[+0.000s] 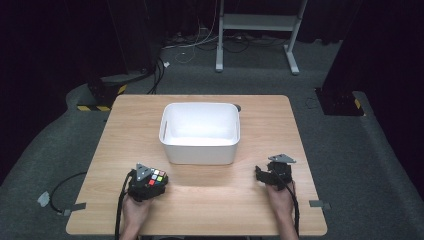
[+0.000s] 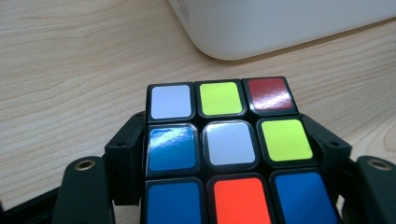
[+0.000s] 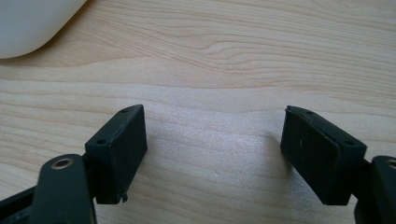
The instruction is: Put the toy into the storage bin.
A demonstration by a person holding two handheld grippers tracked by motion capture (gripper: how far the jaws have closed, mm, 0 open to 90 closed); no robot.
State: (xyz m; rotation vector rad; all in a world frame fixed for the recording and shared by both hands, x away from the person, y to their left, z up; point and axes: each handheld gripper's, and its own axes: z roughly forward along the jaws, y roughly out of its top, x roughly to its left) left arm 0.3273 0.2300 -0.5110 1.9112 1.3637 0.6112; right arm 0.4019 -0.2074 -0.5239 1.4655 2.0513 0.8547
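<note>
A colour puzzle cube (image 1: 157, 178) (image 2: 227, 149) sits between the jaws of my left gripper (image 1: 152, 182) (image 2: 227, 158), low over the wooden table (image 1: 200, 200) at the near left. The jaws press on both its sides; its top face shows white, yellow, red, blue and orange stickers. A white plastic bin (image 1: 200, 132) (image 2: 280, 23) stands in the middle of the table, just beyond the cube. My right gripper (image 1: 262, 175) (image 3: 215, 154) rests at the near right with its jaws wide apart and only bare wood between them. A corner of the bin (image 3: 32, 23) lies ahead to its left.
The bin's inside looks bare and white. A person's hands (image 1: 280, 200) hold both grippers at the table's near edge. Cables (image 1: 120, 210) trail off the front. Past the table's far edge lie dark carpet, a white frame stand (image 1: 257, 30) and black posts.
</note>
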